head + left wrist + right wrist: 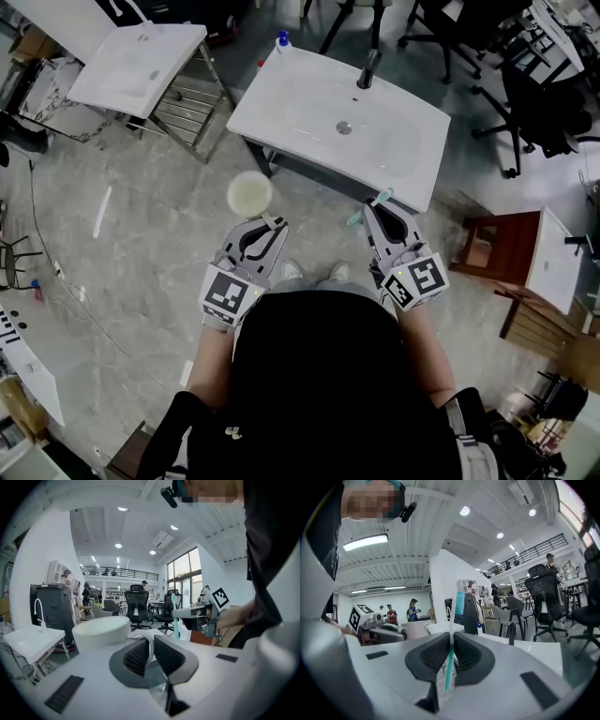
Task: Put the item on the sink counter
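A grey polished concrete floor [141, 262] fills a large, bright workshop room. In the upper middle of the head view stands a white sink tabletop [281, 103]. Its shallow basin has a round drain [344, 127] at the centre and a dark faucet [367, 67] at the far edge. A small bottle with a blue cap [282, 40] stands at the tabletop's upper left corner. A second white sink [141, 66] sits in the upper left of the frame on a metal rack [183, 108]. Black office chairs [539, 103] crowd the upper right. A brown wooden stand [497, 248] is at the right edge.

A person in a black top fills the bottom of the frame, holding both tools out over the floor.

The left claw [267, 223] is closed narrowly on the handle of a white cup [249, 193]. The cup hangs over the floor, just below and left of the tabletop's near edge, and its pale inside faces up.

The right claw [380, 208] is pinched tight on a teal and white toothbrush [459, 603]. The brush stands upright with its bristles on top, right at the tabletop's near edge.
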### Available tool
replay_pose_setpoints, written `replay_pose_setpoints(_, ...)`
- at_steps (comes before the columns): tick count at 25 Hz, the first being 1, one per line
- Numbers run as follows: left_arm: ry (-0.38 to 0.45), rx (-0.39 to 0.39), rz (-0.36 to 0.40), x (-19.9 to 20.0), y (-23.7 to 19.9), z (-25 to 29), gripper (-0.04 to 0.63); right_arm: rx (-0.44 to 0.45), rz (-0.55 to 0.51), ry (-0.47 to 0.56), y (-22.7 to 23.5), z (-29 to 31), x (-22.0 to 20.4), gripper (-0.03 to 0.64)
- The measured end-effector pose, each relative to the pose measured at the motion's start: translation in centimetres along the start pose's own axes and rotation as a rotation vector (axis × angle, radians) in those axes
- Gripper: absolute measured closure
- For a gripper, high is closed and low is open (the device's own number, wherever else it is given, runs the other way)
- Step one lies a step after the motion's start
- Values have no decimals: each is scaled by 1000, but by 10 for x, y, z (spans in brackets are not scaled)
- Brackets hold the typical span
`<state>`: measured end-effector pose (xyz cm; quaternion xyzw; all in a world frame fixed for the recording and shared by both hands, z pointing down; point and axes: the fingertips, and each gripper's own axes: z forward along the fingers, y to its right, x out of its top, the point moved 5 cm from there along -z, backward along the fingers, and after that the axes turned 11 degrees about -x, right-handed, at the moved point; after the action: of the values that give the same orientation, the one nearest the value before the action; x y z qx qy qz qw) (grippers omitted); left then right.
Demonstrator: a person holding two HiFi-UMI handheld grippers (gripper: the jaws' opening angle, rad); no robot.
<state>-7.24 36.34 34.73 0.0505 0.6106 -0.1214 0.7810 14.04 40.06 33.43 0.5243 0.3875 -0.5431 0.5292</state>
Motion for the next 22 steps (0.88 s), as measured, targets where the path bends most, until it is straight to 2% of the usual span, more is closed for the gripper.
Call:
replay_pose_setpoints(9,-11,-35,-5,-25,-18,-35,552,-41,-32,0,-32,16,-2,571)
replay_pose_setpoints(15,-6,-27,-16,-31,-34,-33,552,-49,-26,-12,-28,33,-7,571)
replay_pose_setpoints(22,-19,6,-49,-31,-73,-20,552,-24,-19,-27,-14,82,-4,571)
